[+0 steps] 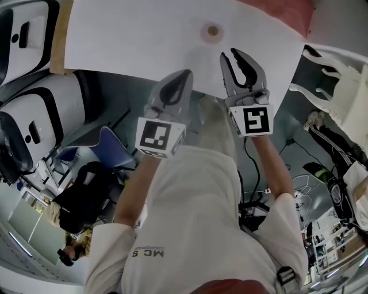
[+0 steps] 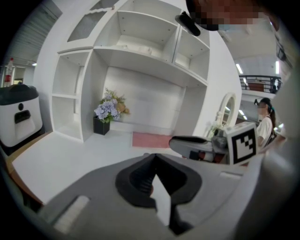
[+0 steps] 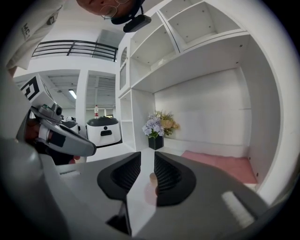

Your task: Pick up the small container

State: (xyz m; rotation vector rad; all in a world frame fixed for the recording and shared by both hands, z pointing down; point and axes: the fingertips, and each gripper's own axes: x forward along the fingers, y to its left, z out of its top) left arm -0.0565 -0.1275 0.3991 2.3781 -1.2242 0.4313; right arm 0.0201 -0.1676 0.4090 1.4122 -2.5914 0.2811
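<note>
The small container (image 1: pixel 212 30) is a low round tan pot with a pinkish rim, standing on the white tabletop (image 1: pixel 126 34). My right gripper (image 1: pixel 232 56) hangs just short of it and slightly to its right, jaws parted with nothing between them. In the right gripper view the container (image 3: pixel 152 178) shows through the gap of the right gripper (image 3: pixel 147 159), some way beyond the tips. My left gripper (image 1: pixel 183 76) is to the left and nearer to me, over the table's near edge, jaws together and empty. In its own view the left gripper (image 2: pixel 155 157) has its tips meeting.
A pink mat (image 1: pixel 282 11) lies at the table's far right corner. A pot of flowers (image 3: pixel 159 129) stands against white shelving (image 2: pixel 136 51) at the back. White appliances (image 1: pixel 34 115) stand left of the table, a white chair (image 1: pixel 339 86) to the right.
</note>
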